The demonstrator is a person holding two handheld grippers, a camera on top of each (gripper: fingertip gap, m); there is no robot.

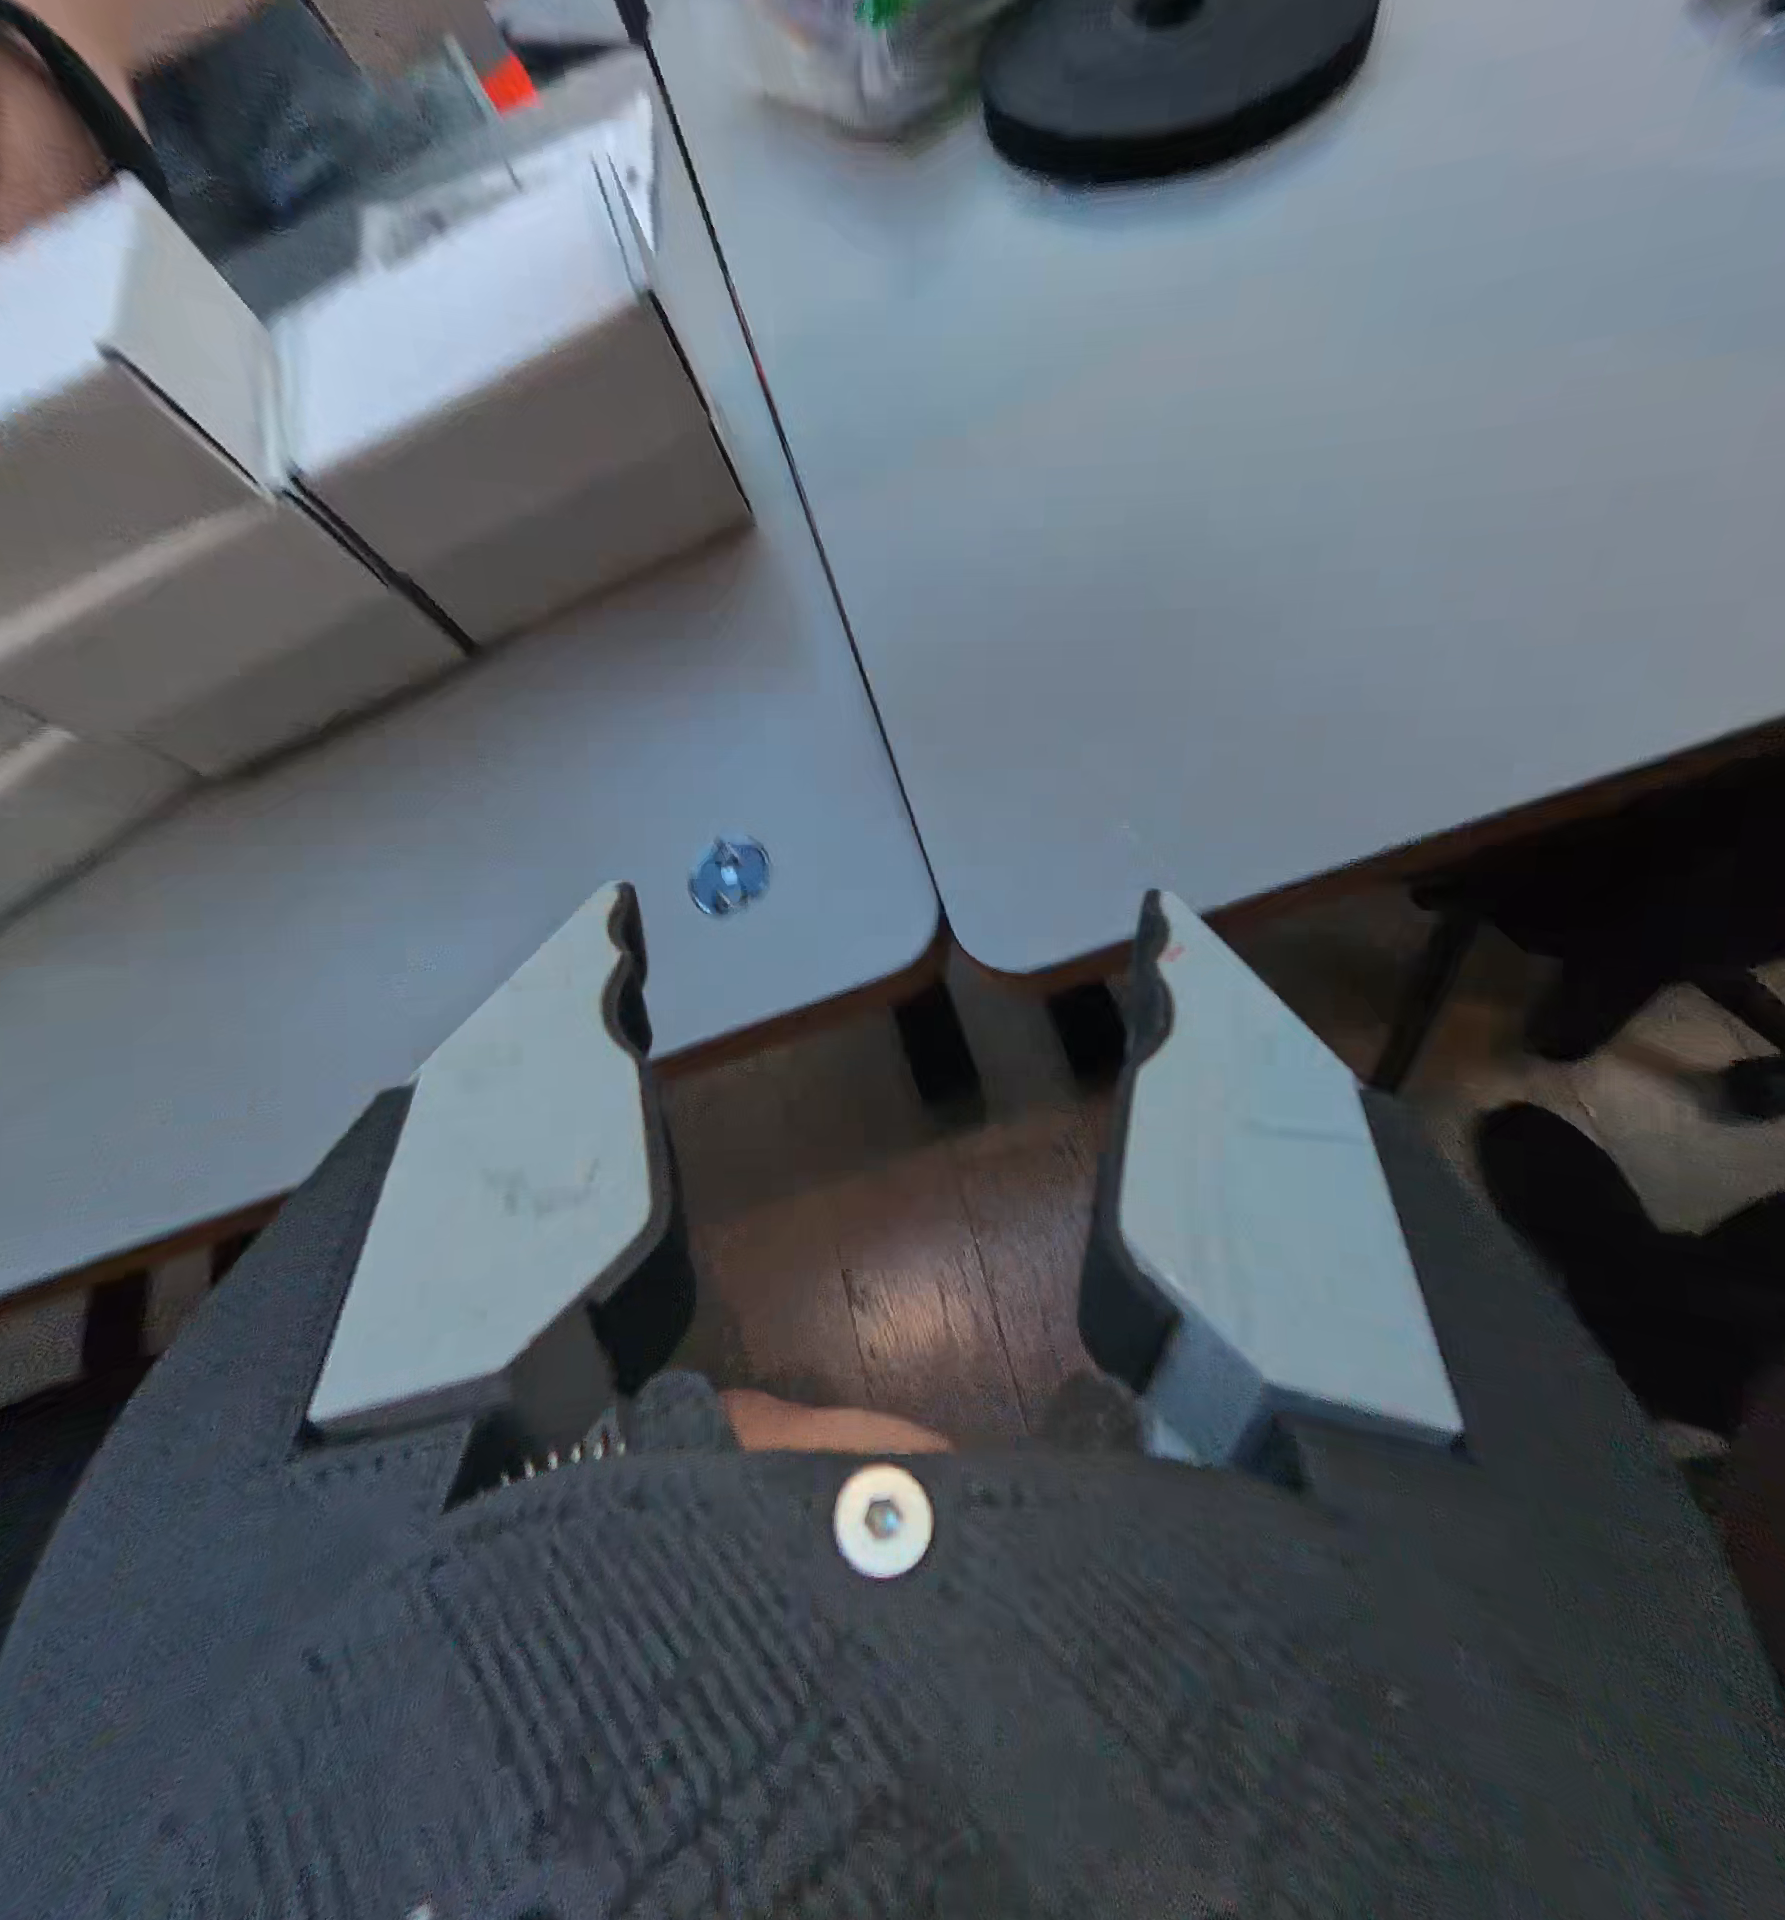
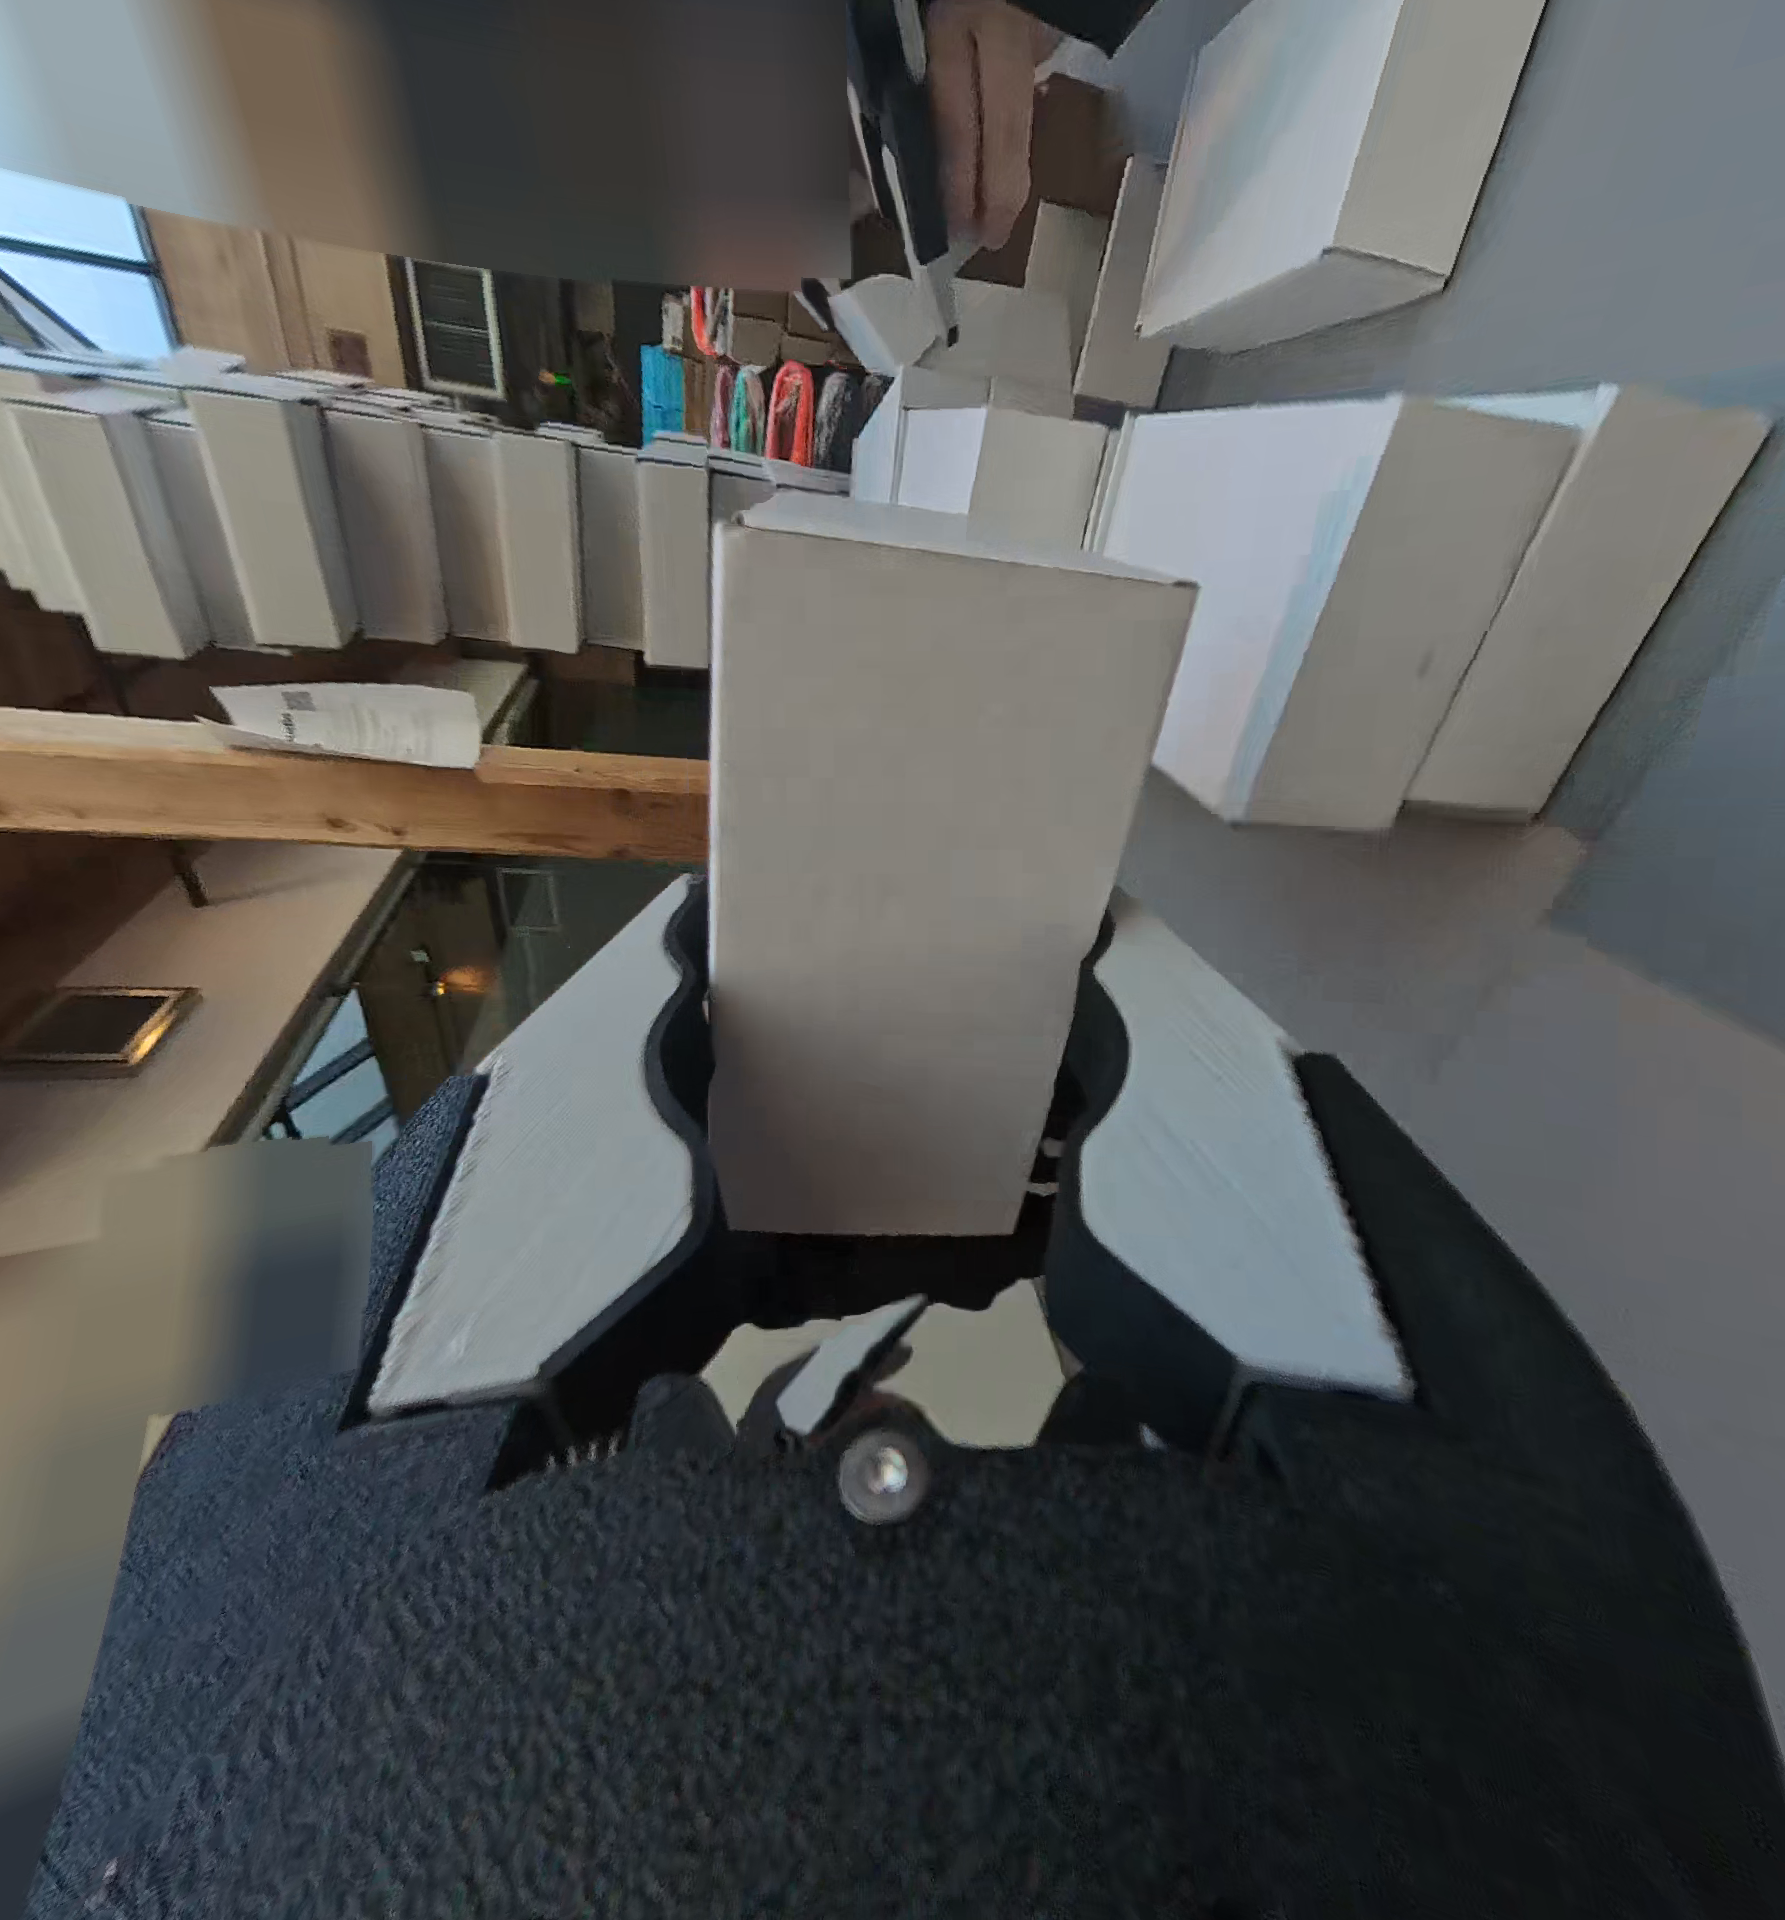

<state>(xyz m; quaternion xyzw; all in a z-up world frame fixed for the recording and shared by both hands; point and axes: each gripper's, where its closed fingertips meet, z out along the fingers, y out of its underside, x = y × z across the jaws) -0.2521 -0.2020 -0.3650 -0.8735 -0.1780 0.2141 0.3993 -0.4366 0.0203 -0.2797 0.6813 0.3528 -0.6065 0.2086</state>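
Note:
My right gripper (image 2: 893, 914) is shut on a white cardboard box (image 2: 919, 831), which sticks out forward between the fingers, held in the air with the view rolled sideways. More white boxes (image 2: 1387, 613) lie on the grey table (image 2: 1698, 935) just beyond it. My left gripper (image 1: 888, 904) is open and empty, hovering over the front edge of two grey tables (image 1: 1283, 520) where they meet. A small round blue-and-silver thing (image 1: 729, 875) lies on the left table just beyond the left finger (image 1: 555, 1091). White boxes (image 1: 400, 436) stand at the far left.
A black disc (image 1: 1168, 83) and a blurred bag (image 1: 867, 62) sit at the far end of the right table. Wooden floor (image 1: 898, 1247) and chair legs (image 1: 1646, 1018) show below the edge. In the right wrist view, rows of white boxes (image 2: 296, 520), a wooden beam (image 2: 296, 790), a person's hand (image 2: 981, 125). Across from one pair of fingers to the other is roughly 30 cm. From the left gripper's tips to the small round blue-and-silver thing (image 1: 729, 875) is close to 15 cm.

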